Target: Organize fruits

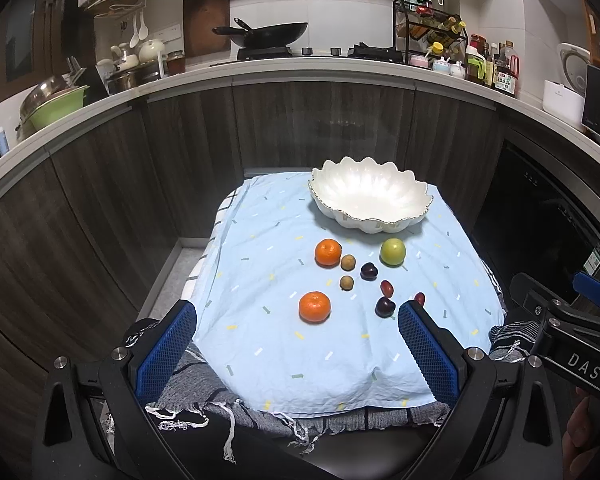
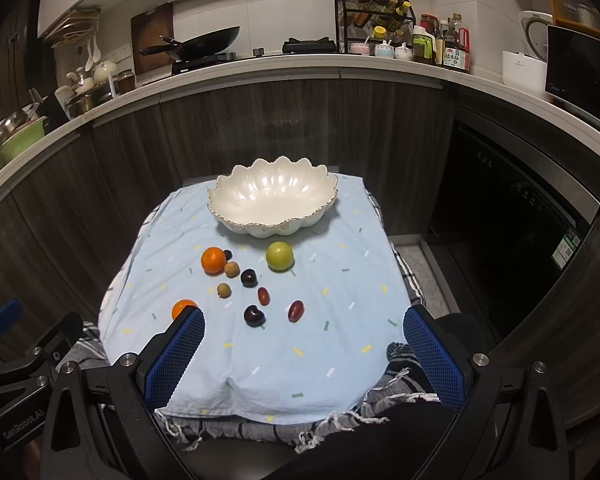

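Only right wrist view shows small dark fruit [image 2: 228,255], perhaps grape, behind orange [image 2: 213,260]

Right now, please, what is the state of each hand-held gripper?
Left hand-held gripper: open, holding nothing.
Right hand-held gripper: open, holding nothing.

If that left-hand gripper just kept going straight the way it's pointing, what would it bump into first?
Probably the nearer orange mandarin on the light blue patterned cloth. The left gripper is open and empty, angled down at the cloth, and the mandarin sits about midway ahead. Depth is uncertain; it might touch cloth first.
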